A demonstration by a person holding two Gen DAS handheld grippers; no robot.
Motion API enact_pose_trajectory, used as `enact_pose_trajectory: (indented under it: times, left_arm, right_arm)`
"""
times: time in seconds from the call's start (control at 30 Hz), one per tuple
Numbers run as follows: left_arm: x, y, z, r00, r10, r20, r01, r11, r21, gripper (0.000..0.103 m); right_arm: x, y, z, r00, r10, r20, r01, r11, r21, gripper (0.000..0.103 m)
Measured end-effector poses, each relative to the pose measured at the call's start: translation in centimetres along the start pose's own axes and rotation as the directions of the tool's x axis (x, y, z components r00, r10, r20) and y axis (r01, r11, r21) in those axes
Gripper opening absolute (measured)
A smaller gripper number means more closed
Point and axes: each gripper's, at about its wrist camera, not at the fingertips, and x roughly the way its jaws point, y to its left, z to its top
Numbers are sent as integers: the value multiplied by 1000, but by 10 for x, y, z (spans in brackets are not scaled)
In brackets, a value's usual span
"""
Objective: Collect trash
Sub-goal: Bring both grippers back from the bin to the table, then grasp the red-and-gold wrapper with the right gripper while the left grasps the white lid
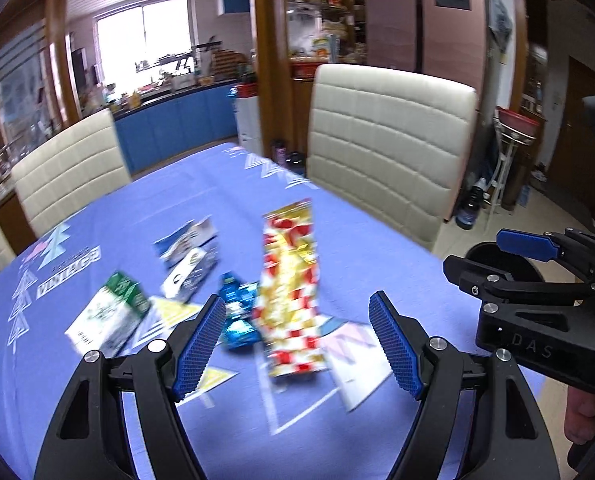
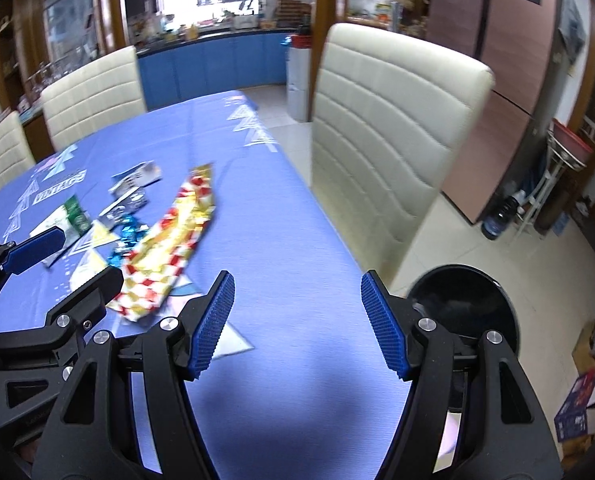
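Note:
Trash lies on the blue tablecloth: a long red, white and gold wrapper, a crumpled blue foil wrapper, a green and white carton and a blue and white box. My left gripper is open and empty, just above the table in front of the long wrapper and blue foil. My right gripper is open and empty over bare cloth near the table's right edge; it shows in the left wrist view. The long wrapper lies to its left.
A black round bin stands on the tiled floor right of the table. Cream padded chairs stand at the table's right side and far side. Boxes lie on the floor at the right.

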Motion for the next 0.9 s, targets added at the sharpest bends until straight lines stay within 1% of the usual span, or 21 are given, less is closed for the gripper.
enact_pose_trajectory:
  times: [0.2, 0.4, 0.63, 0.9]
  left_arm:
    - [-3, 33, -11, 999, 45, -15, -46, 998, -49, 72]
    - [-4, 57, -20, 997, 78, -29, -80, 993, -84, 72]
    - [-2, 76, -24, 994, 98, -42, -102, 990, -99, 72]
    - [11, 97, -33, 992, 103, -77, -111, 988, -111, 72]
  right_arm:
    - [6, 35, 7, 999, 34, -4, -34, 998, -51, 68]
    - [11, 59, 10, 998, 60, -12, -61, 995, -84, 68]
    - [18, 74, 14, 997, 78, -18, -80, 992, -98, 68]
    - [34, 93, 18, 994, 96, -45, -101, 988, -117, 68]
